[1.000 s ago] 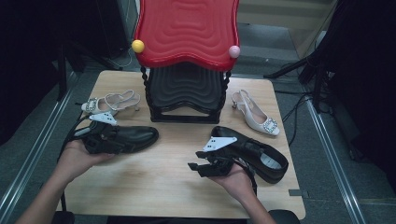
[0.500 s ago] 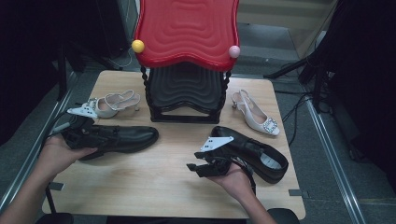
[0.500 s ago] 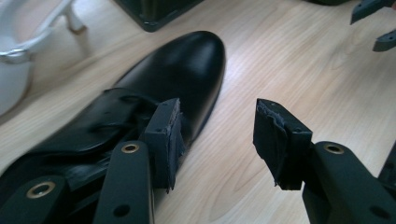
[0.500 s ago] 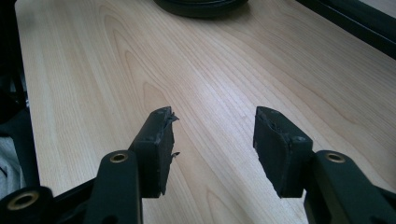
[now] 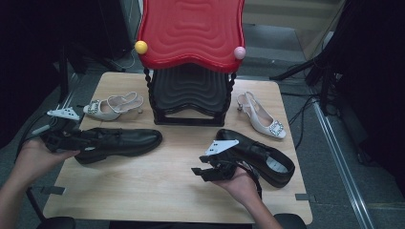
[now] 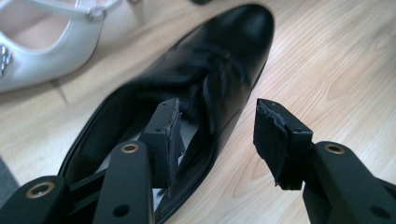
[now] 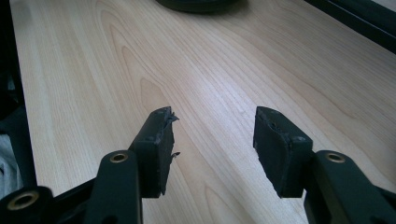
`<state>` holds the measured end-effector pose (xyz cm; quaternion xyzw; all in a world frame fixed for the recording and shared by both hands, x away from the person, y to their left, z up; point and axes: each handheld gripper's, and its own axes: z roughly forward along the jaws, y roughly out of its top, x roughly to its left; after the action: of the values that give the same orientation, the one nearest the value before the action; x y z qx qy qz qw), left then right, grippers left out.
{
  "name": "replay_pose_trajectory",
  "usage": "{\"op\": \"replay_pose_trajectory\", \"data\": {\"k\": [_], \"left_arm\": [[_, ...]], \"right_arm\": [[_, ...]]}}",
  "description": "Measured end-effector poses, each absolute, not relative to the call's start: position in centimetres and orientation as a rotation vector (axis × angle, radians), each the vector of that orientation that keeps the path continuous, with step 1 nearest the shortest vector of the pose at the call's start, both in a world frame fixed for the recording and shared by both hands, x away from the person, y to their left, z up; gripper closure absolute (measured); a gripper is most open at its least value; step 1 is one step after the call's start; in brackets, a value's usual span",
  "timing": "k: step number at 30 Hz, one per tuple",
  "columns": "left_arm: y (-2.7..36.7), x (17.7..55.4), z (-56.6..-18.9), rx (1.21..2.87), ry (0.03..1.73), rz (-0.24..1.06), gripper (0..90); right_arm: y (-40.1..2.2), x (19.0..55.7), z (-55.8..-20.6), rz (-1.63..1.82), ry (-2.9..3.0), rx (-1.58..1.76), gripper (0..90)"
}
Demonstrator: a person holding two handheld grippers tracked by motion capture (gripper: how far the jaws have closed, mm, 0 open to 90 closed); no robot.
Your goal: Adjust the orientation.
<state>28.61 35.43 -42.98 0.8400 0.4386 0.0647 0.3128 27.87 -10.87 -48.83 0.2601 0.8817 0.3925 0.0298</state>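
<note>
Left tool (image 6: 217, 135) stands wide, straddling the heel-side wall of a black lace-up shoe (image 5: 119, 141): one pad hangs inside the opening, the other outside over bare wood, and neither presses on the leather, so nothing is gripped yet. That shoe lies on its sole at the left of the desk (image 5: 157, 191), toe toward the middle, just in front of a pale slingback heel (image 5: 112, 106). Right tool (image 7: 212, 147) is likewise wide and empty, low over open desk, next to the second black shoe (image 5: 260, 157) at the right front. Judged handling: a leather dress shoe, moderate weight, firm sole and heel counter, softer upper that will dent under the pads. The polished surface looks slick, so a pinch on the toe cap would likely slide. Best hold seems to be the collar wall near the heel, one pad in, one out, where the stiffened back resists crushing. Gripped there, the toe would probably droop; lift slowly. Laces are loose and could snag a pad. A red and black tiered rack (image 5: 191, 62) stands at the back of the desk.
</note>
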Motion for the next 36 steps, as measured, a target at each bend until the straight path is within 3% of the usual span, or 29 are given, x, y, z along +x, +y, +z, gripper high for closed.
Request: {"op": "replay_pose_trajectory", "data": {"k": [19,29,36], "left_arm": [[32.3,31.7,-46.8,2.283,1.101,0.063,52.6],[31.7,31.5,-46.4,2.23,1.019,-0.029,81.2],[30.3,30.8,-44.8,2.172,0.996,-0.07,82.3]], "right_arm": [[-10.7,27.8,-49.0,1.195,2.728,0.784,49.1],[-10.8,27.9,-49.1,1.192,2.728,0.779,49.2],[-10.9,27.9,-48.8,1.206,2.712,0.784,49.2]]}}
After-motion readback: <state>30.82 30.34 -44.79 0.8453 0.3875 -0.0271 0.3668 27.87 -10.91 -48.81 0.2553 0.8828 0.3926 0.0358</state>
